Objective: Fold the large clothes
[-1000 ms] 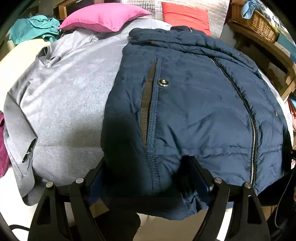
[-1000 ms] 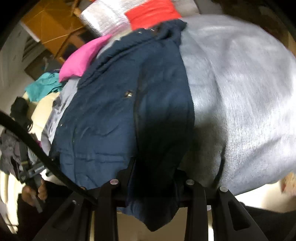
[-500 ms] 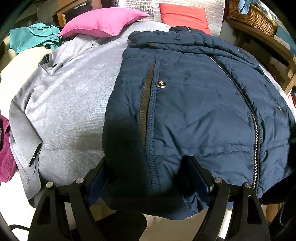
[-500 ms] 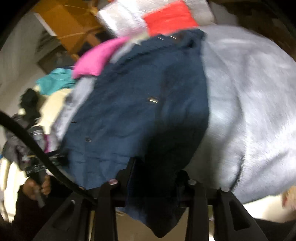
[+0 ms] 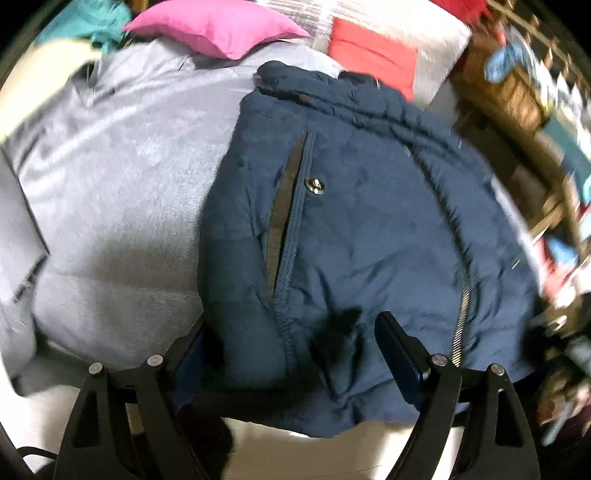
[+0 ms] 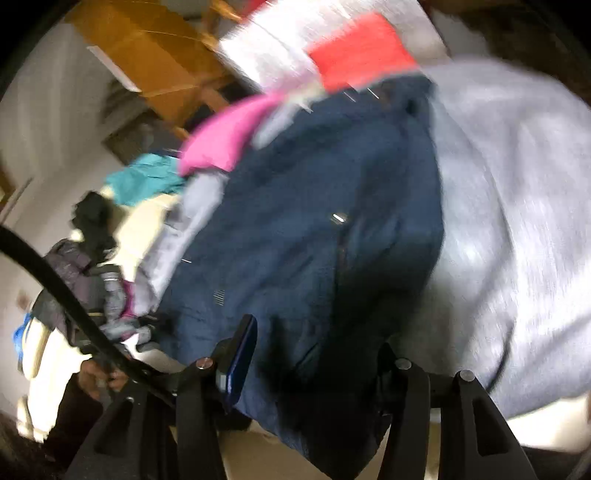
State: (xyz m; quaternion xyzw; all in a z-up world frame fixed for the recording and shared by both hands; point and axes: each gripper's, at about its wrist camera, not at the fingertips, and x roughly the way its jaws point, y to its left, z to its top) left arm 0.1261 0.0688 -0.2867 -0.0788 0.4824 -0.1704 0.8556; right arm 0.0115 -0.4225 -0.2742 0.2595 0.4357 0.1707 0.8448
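My left gripper [image 5: 291,339] has its two fingers far apart. The bottom edge of the navy jacket [image 5: 362,221] bunches up between them. The right finger [image 5: 397,347] stands clear of the cloth with a gap beside it. The left finger is mostly hidden under the hem, so I cannot tell if it presses on the cloth.

My right gripper [image 6: 317,354] has just been opening its fingers. The dark hem of the jacket [image 6: 314,229] hangs between them. The blue pad [image 6: 242,360] on the left finger sits just beside the cloth, not squeezing it. This view is blurry.

The jacket lies flat and spread out on top of a big grey garment [image 5: 110,177]. Its zipper [image 5: 461,306] runs down the right side in the left view. A pocket slit with a small metal snap [image 5: 314,184] sits near the middle. Its collar points away from me.

Past the collar I see a pink pillow [image 5: 218,26] and a red pillow [image 5: 373,59]. A teal cloth [image 6: 144,181] lies off to the side. In the right view a black cable [image 6: 55,284] curves across the left, and a hand [image 6: 96,376] shows low down there.
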